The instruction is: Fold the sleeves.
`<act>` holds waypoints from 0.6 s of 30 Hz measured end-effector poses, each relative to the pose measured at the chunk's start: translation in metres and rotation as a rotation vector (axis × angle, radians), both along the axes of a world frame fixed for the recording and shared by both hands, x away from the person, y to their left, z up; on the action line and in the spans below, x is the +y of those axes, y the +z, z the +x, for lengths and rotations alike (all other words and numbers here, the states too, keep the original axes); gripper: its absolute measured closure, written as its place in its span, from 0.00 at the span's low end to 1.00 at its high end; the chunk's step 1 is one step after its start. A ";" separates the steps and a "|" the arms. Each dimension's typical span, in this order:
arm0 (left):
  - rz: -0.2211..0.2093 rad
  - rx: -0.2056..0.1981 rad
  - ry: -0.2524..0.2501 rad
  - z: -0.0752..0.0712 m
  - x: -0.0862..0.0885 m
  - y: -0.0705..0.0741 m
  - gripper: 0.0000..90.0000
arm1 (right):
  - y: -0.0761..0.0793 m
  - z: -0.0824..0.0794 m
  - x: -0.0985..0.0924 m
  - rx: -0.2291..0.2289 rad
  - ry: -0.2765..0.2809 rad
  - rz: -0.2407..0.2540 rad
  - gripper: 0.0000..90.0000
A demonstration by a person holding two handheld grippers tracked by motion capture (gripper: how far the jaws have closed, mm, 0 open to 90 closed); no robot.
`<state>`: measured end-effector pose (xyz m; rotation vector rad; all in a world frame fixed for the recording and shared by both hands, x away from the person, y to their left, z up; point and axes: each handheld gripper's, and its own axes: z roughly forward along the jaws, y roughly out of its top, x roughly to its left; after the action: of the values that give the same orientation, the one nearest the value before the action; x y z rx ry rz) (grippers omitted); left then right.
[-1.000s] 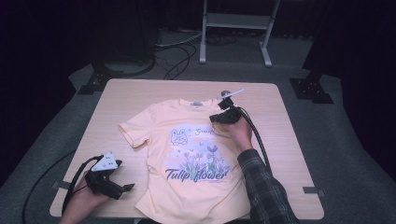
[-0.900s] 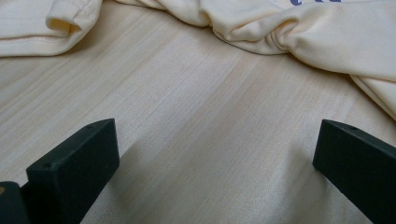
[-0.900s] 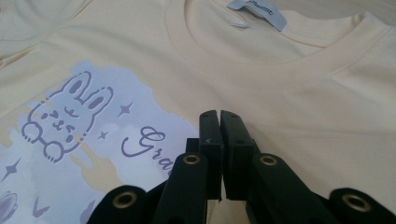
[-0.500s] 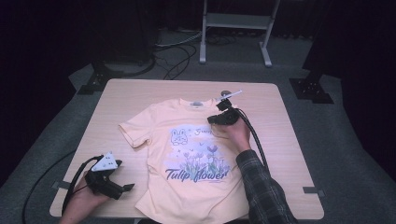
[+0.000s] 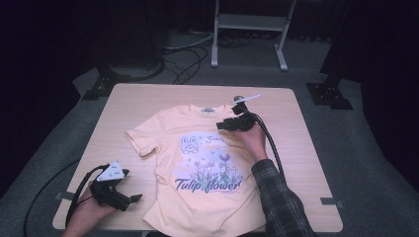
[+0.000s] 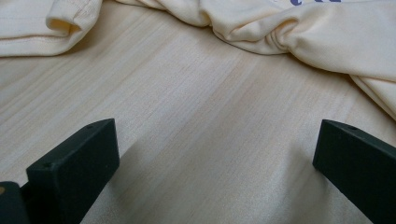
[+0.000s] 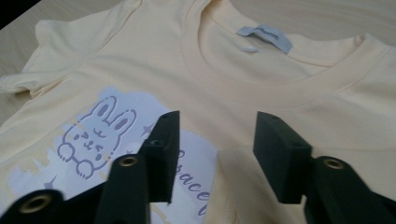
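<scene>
A pale yellow T-shirt (image 5: 207, 168) printed with a rabbit and "Tulip flower" lies front up across the middle of the wooden table (image 5: 138, 103), hem over the near edge. The right gripper (image 5: 223, 125) hovers over the shirt's chest just below the collar; its jaws have just been opening, with nothing between them. The left gripper (image 5: 132, 198) rests near the near-left corner, jaws wide apart, empty, beside the shirt's bunched side.

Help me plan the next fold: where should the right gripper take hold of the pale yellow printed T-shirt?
Probably its far right shoulder, beside the ribbed collar. The pale yellow printed T-shirt lies flat, print up, so coming down from above and pinching a small ridge of cloth suits. The right gripper hangs there, jaws just opening, nothing between them.
</scene>
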<state>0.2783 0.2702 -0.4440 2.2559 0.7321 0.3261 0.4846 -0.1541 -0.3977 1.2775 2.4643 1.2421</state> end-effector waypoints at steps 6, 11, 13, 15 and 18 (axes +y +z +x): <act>0.000 0.000 0.000 0.000 0.000 0.000 0.00 | 0.006 -0.001 -0.009 -0.016 -0.051 0.029 0.28; 0.000 0.000 0.000 0.000 0.000 0.000 0.00 | 0.008 -0.001 -0.021 -0.016 -0.092 0.026 0.11; 0.000 0.000 0.000 0.000 0.000 0.000 0.00 | 0.008 -0.002 -0.026 -0.021 -0.112 0.001 0.04; 0.000 0.000 0.000 0.000 0.000 0.000 0.00 | 0.009 -0.002 -0.032 -0.025 -0.138 -0.021 0.01; 0.000 0.000 0.000 0.000 0.000 0.000 0.00 | 0.009 -0.002 -0.042 -0.031 -0.167 -0.037 0.00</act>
<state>0.2782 0.2702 -0.4440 2.2559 0.7324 0.3262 0.4822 -0.1959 -0.3888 1.4095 2.2942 1.1605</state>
